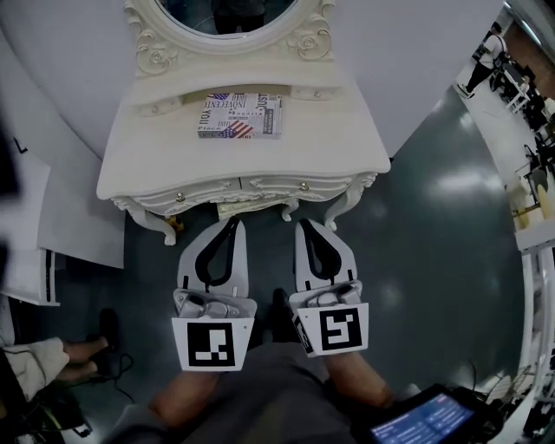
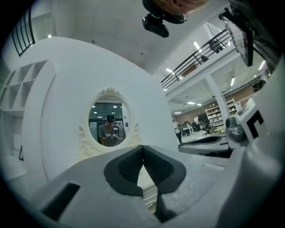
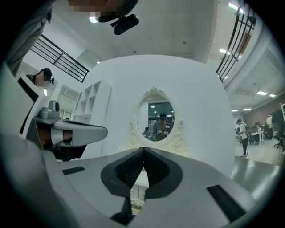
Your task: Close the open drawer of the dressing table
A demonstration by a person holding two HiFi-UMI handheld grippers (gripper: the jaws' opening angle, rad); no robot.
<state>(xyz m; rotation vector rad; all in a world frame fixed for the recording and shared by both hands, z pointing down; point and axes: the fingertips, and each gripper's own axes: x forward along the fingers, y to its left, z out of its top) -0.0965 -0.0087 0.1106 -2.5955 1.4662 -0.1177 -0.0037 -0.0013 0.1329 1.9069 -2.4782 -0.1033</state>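
The cream dressing table (image 1: 156, 165) with its oval mirror (image 1: 227, 17) stands against a curved white wall. Its drawer fronts (image 1: 260, 186), each with a small knob, lie close under the top's front edge and look flush with it. A printed box (image 1: 240, 115) lies on the top. My left gripper (image 1: 232, 224) and right gripper (image 1: 305, 227) hover side by side just in front of the table, both shut and empty, touching nothing. In the left gripper view the left gripper (image 2: 143, 147) points level at the mirror (image 2: 109, 124). The right gripper (image 3: 143, 150) also faces the mirror (image 3: 159, 118).
A white panel (image 1: 74, 217) leans at the table's left. Someone's foot (image 1: 82, 351) rests on the floor at the lower left. A lit screen (image 1: 416, 425) sits at the lower right. White desks (image 1: 529, 208) line the right edge. Dark floor lies to the table's right.
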